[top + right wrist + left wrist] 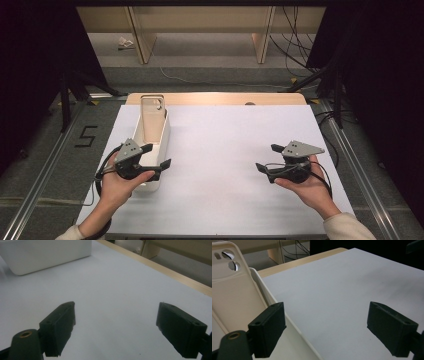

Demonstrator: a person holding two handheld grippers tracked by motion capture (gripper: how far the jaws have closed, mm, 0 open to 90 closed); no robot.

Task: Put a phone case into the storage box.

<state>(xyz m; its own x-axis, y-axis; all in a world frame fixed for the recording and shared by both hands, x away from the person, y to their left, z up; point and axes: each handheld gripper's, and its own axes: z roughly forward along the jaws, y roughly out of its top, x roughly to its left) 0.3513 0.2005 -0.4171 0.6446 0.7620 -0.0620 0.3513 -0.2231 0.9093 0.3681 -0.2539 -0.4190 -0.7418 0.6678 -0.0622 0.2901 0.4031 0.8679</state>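
A long white tray (pixel 162 131) lies at the left of the white table sheet (pixel 225 150). A cream phone case (pixel 151 117) leans upright inside it, camera holes at the top; the left gripper view shows the case (pixel 229 290) and the tray's rim (pixel 262 287). My left gripper (pixel 156 156) hovers over the tray's near end, open, nothing between its jaws. One jaw hangs over the tray, the other over the sheet (pixel 337 290). My right gripper (pixel 270 159) is held at the right, open and empty, pointing left toward the tray (pixel 45 255).
The wooden table edge (pixel 215 98) runs along the back of the sheet. Beyond it are floor, cables (pixel 295 45) and wooden furniture legs (pixel 142 45). Dark stands flank both sides. A floor mark "5" (pixel 86 136) lies at the left.
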